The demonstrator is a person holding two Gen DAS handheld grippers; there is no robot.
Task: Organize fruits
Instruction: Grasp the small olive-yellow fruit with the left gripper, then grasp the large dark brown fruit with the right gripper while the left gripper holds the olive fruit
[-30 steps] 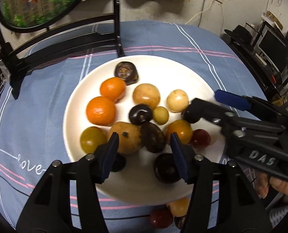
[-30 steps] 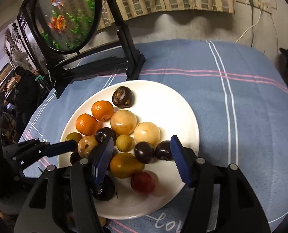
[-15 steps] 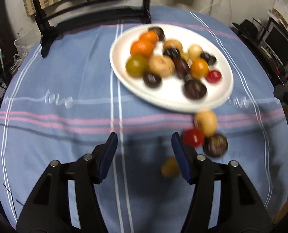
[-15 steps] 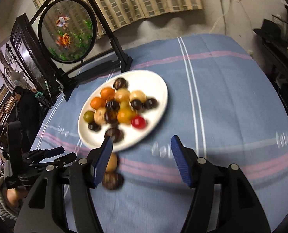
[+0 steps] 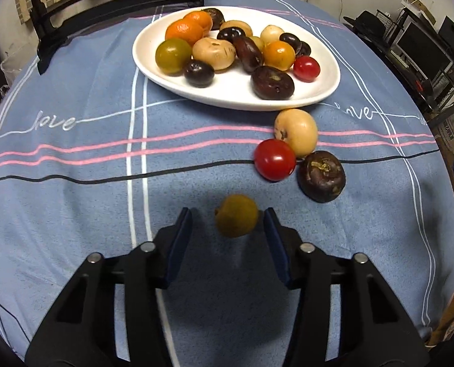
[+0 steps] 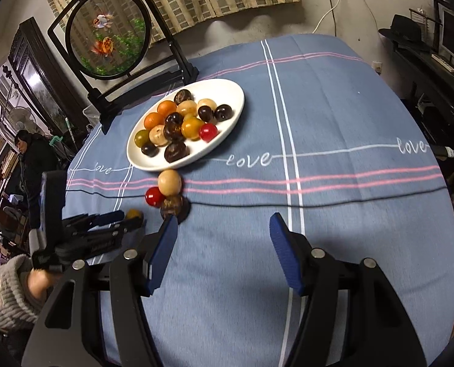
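A white plate [image 5: 233, 90] holds several fruits: oranges, tan, dark and red ones. Four more lie on the blue cloth in front of it: a tan fruit [image 5: 295, 131], a red tomato [image 5: 275, 159], a dark fruit [image 5: 321, 176] and a small yellow-brown fruit [image 5: 236, 219]. My left gripper [image 5: 227, 217] straddles the yellow-brown fruit. Its jaws are closing, with a gap still on the left side. In the right wrist view my right gripper [image 6: 223, 221] stands open over bare cloth with nothing between its fingers. The plate [image 6: 230, 91] lies beyond it, and the left gripper [image 6: 126, 218] is at the left by that yellow-brown fruit [image 6: 134, 214].
A round goldfish panel on a black stand [image 6: 109, 33] rises behind the plate. A person [image 6: 34, 156] stands beyond the table's left side. Shelves with electronics [image 5: 422, 46] line the right. A sleeve [image 6: 3, 293] shows at the lower left.
Both grippers have drawn back from over the plate toward the near side of the table. The left jaws have narrowed and now straddle the yellow-brown fruit.
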